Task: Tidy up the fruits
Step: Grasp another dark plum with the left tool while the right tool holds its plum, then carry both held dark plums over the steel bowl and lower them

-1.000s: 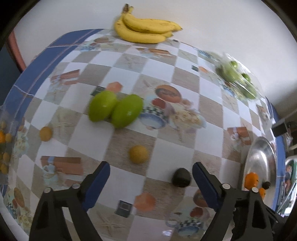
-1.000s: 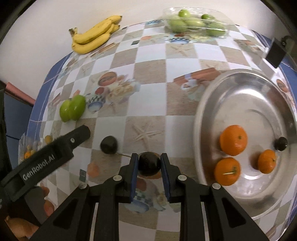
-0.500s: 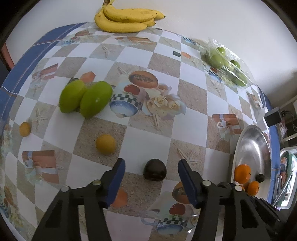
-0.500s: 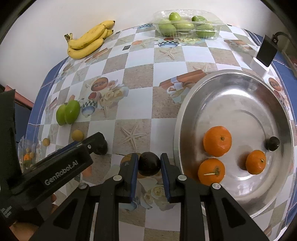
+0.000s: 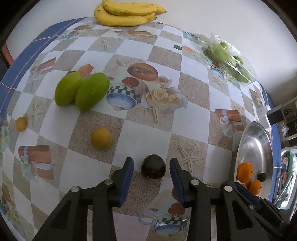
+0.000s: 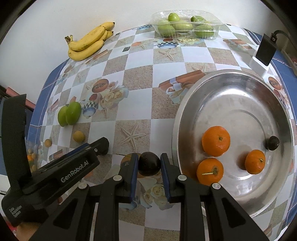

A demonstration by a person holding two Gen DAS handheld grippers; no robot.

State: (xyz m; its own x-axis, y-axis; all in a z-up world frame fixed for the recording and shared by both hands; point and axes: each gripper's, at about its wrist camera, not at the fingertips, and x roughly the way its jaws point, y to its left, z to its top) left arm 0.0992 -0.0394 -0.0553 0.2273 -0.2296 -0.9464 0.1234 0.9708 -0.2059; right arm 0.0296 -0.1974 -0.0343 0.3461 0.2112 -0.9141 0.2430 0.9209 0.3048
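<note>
Our left gripper point(image 5: 151, 167) points steeply down at the table point(image 5: 193, 111), and its jaws are closing around a dark round fruit point(image 5: 153, 169) that sits on the patterned cloth between the blue pads; a gap shows on either side, so the pads do not yet touch it. From that fruit, a small yellow fruit point(image 5: 101, 138) lies near at ten o'clock, two green mangoes point(image 5: 81, 91) lie touching each other farther out at about eleven, and a bunch of bananas point(image 5: 126, 13) rests at the far edge by the wall at twelve. A second small yellow fruit point(image 5: 21, 123) sits well apart at nine, near the table's left edge.

Our right gripper point(image 6: 149, 164) has its jaws closed on another dark fruit point(image 6: 149, 163), pads pressing both its sides, just beside the rim of the metal tray point(image 6: 241, 103) at three o'clock. In the tray lie three oranges point(image 6: 215, 140) and one small dark fruit point(image 6: 272, 142), the latter near the right rim. A clear plastic box of green fruits point(image 6: 185, 26) stands at the far edge at one o'clock. A black device point(image 6: 265, 49) stands beyond the tray at two.
</note>
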